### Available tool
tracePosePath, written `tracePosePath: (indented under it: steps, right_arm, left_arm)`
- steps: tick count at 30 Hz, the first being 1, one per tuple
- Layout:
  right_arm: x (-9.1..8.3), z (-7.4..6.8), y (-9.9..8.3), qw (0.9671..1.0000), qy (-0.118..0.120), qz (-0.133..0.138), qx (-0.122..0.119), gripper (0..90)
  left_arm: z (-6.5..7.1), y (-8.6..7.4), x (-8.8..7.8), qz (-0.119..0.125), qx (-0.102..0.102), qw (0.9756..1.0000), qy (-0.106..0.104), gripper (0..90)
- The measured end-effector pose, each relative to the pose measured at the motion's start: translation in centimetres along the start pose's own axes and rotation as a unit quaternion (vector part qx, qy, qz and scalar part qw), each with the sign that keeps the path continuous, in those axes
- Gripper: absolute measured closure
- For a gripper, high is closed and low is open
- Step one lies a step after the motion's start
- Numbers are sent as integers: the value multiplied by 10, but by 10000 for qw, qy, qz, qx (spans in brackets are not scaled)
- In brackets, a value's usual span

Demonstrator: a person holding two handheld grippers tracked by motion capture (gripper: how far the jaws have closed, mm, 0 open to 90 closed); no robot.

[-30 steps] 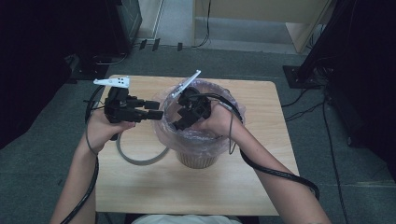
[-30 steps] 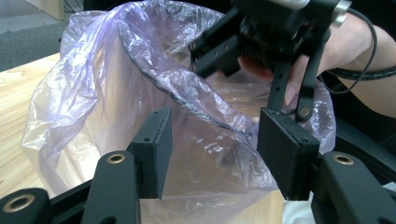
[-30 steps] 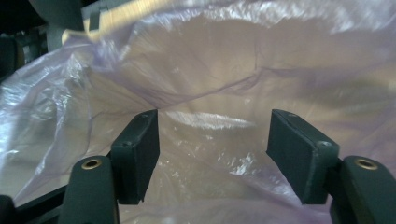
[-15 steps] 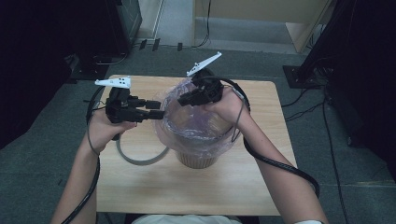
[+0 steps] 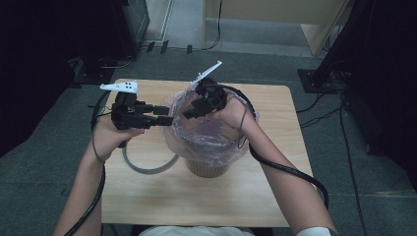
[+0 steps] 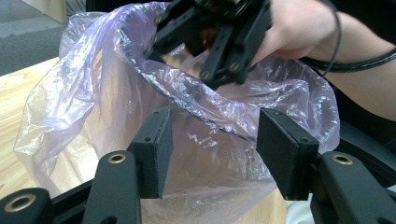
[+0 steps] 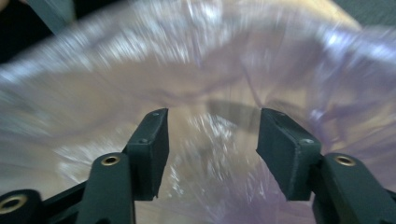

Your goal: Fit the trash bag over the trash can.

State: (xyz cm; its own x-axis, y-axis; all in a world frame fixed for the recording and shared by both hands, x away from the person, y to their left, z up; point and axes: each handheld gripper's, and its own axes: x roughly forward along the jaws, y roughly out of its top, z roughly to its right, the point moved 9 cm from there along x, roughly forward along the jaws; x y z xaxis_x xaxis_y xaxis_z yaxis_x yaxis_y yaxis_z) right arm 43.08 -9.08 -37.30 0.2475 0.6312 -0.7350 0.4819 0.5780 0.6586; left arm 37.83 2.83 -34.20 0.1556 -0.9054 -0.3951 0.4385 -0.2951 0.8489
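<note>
The left gripper (image 5: pixel 164 120) has its jaws spread wide, with nothing between the pads; in the left gripper view they sit just outside the bag's near wall, level with its rolled rim. The right gripper (image 5: pixel 193 112) is likewise released, its jaws apart and pointing down into the mouth of the bag; its own view is blurred, showing only pale film and a glimpse of the rim beyond.

The thing between them is a thin, translucent purple plastic bag (image 6: pixel 84 93), a bin liner draped over a small brown wastebasket (image 5: pixel 206 168) that stands near the middle of the wooden tabletop (image 5: pixel 162 196). The liner's edge is folded out over the basket's rim and bulges loosely on the left side.

The film looks very light, soft and slippery, and it will crumple and stretch rather than hold a shape. It would likely tear if pulled hard on a single layer. The best hold is probably the bunched, doubled edge at the rim (image 6: pixel 187 100), pinched flat between the pads, with the basket likely to shift or tip if tugged sideways.
</note>
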Motion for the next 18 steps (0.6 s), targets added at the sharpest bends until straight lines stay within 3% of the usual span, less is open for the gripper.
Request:
tracePosePath:
  steps: [2,6,9,12,15,18]
  right_arm:
    - [-11,-6,7,9998,-6,200,-77,445]
    - [-27,-24,12,9991,87,394,-132,588]
    - [-29,-37,9,9985,224,454,-189,590]
    - [-25,-45,0,9985,336,384,-195,558]
    - [-16,-51,-9,9984,523,208,-11,527]
    - [-7,-55,-16,9987,505,-43,-111,513]
  left_arm:
    - [0,0,0,17,1,10000,6,451]
    - [0,1,-1,28,-6,10000,23,451]
    - [0,1,-2,13,9,10000,52,450]
    - [0,1,-2,21,9,10000,67,444]
    - [0,1,-2,19,19,10000,94,437]
    - [-1,2,-3,49,37,9999,129,432]
